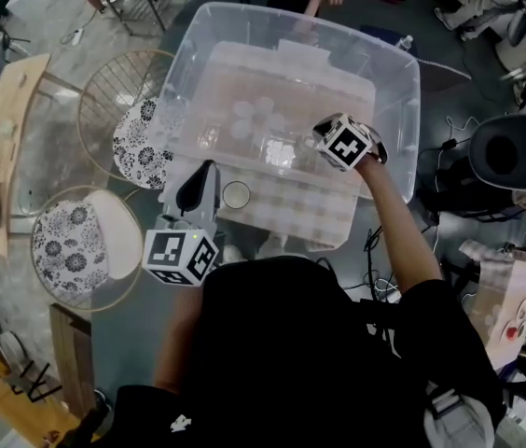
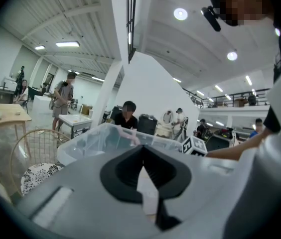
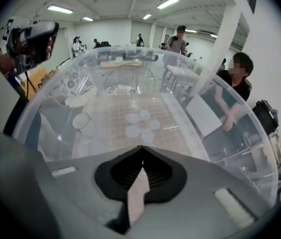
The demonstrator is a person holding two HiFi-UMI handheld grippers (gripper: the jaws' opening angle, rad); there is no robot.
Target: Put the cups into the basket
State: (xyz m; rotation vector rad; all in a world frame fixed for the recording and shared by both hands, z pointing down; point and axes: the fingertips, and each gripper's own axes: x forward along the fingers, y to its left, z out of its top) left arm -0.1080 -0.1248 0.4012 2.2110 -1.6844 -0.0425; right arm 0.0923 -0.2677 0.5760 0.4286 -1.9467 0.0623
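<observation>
The basket (image 1: 399,124), a big clear plastic tub, sat on the tabletop directly below the person. A cluster of clear cups (image 3: 139,123) stood close together on its floor near the middle. One more cup (image 1: 236,194) stood upright outside the tub, just beside its near wall on a pale gridded surface. The right claw (image 3: 141,156) hung above the tub's near right part and pointed steeply down into it. Its jaws were pressed together with nothing between them, and its marker cube (image 1: 347,143) faced up toward the head view. A glinting clear shape lay just left of that cube inside the tub, but it was too washed out to tell what it was. The left claw (image 2: 142,153) was held nearly level outside the tub, just beside the lone cup. Its jaws also met at the tips and held nothing, and its own marker cube (image 1: 181,257) sat close to the person's chest. Two round wire chairs with patterned cushions (image 1: 70,241) stood to the left of the tub. On the far side of the tub sat another person in a dark top (image 3: 237,81), one arm reaching toward the rim.
</observation>
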